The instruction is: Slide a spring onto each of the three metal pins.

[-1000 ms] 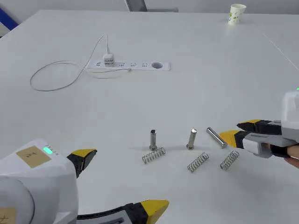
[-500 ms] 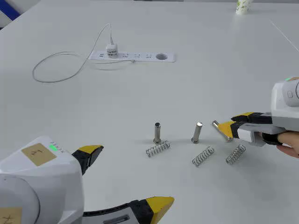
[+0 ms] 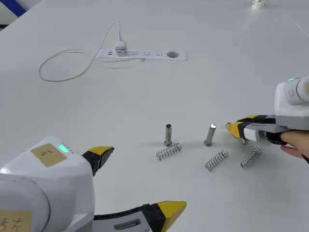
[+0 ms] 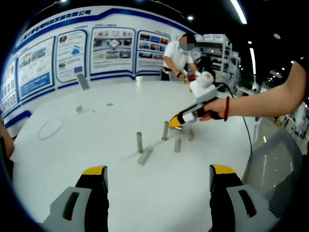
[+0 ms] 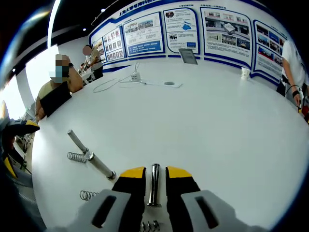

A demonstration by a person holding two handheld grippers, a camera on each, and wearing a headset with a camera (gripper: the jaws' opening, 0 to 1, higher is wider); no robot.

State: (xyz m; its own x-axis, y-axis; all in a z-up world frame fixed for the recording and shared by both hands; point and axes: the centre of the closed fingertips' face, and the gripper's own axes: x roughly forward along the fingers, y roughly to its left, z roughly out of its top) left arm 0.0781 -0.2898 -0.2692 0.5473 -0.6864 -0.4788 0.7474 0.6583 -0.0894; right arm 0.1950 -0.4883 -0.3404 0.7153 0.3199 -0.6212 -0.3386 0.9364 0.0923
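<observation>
Right gripper point(image 3: 234, 128) now around pin point(image 5: 154, 186) (rightmost)

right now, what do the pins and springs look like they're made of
Pins: probably steel, polished; bright silver with sharp highlights along the shaft, clearest on the pin between the jaws of the right gripper. Springs: likely steel wire, duller grey, thin open coils.

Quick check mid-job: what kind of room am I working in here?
Probably a lab or showroom hall, not a home: a large white table, blue-bordered display boards along the wall, and storage racks behind a standing person.
</observation>
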